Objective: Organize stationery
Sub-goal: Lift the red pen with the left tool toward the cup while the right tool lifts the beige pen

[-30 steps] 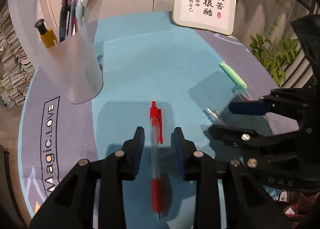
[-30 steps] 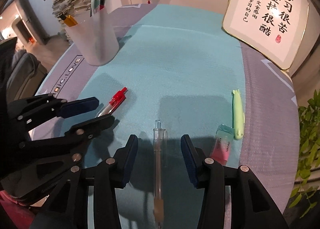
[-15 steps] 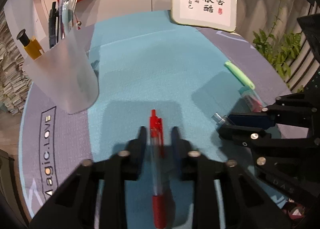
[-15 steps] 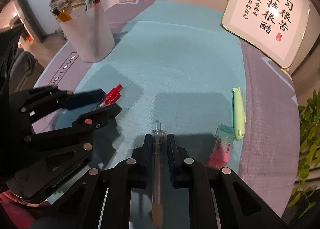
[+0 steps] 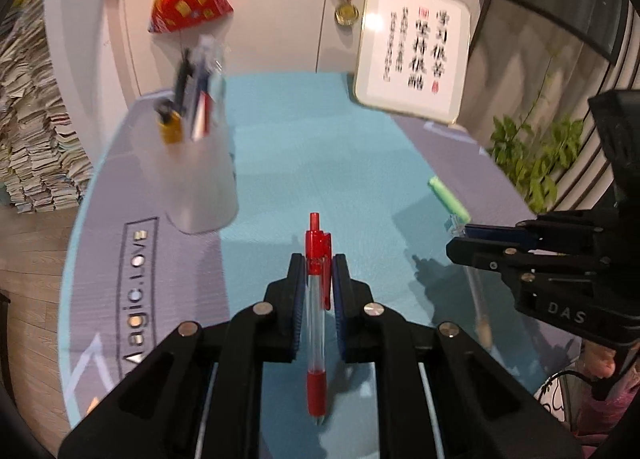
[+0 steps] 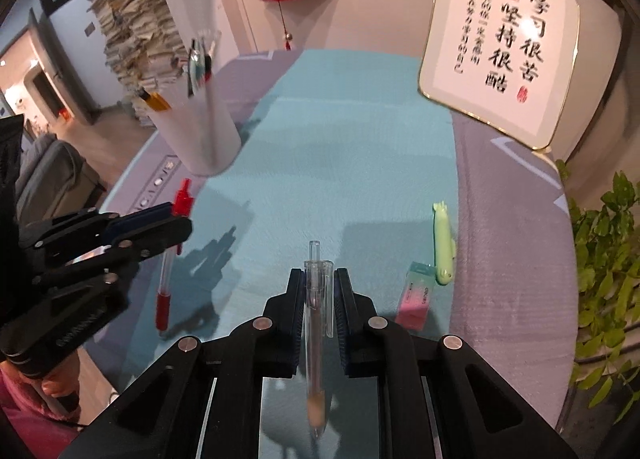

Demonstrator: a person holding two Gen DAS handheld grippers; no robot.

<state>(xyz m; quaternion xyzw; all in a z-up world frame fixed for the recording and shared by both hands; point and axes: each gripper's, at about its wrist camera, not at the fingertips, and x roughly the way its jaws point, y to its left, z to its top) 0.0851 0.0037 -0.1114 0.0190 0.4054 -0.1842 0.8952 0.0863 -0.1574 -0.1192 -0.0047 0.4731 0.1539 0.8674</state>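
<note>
Already both pens are off the tabletop (image 6: pixel 352 163): the left hand-held gripper (image 5: pixel 317 291) is clamped on the red pen (image 5: pixel 317 299), and the right hand-held gripper (image 6: pixel 318 299) is clamped on the clear pen (image 6: pixel 316 319). Each pen lies lengthwise between the pads, clicker end pointing far, writing tip hanging back toward the near edge of the view.

Judging by their build, these are light, stiff plastic barrels, smooth and round, so they could roll or swivel in the pads if the squeeze slackens. The hold sits high on both, just under the clip, which leaves most of the length trailing near; that long tail may swing when the pens are tipped upright. The clip on each gives a flat edge that should resist twisting. The clear barrel looks thin-walled, so a hard pinch is not wanted.

A frosted pen cup (image 5: pixel 200 183) stands at the far left, upright, with several pens in it; it is likely the place for these two. It looks light and could be nudged over by a sideways knock.

Lying on the tabletop at the right are a green pen (image 6: pixel 443 243) and, just beside its near end, a pink-and-green eraser (image 6: pixel 416 297).
</note>
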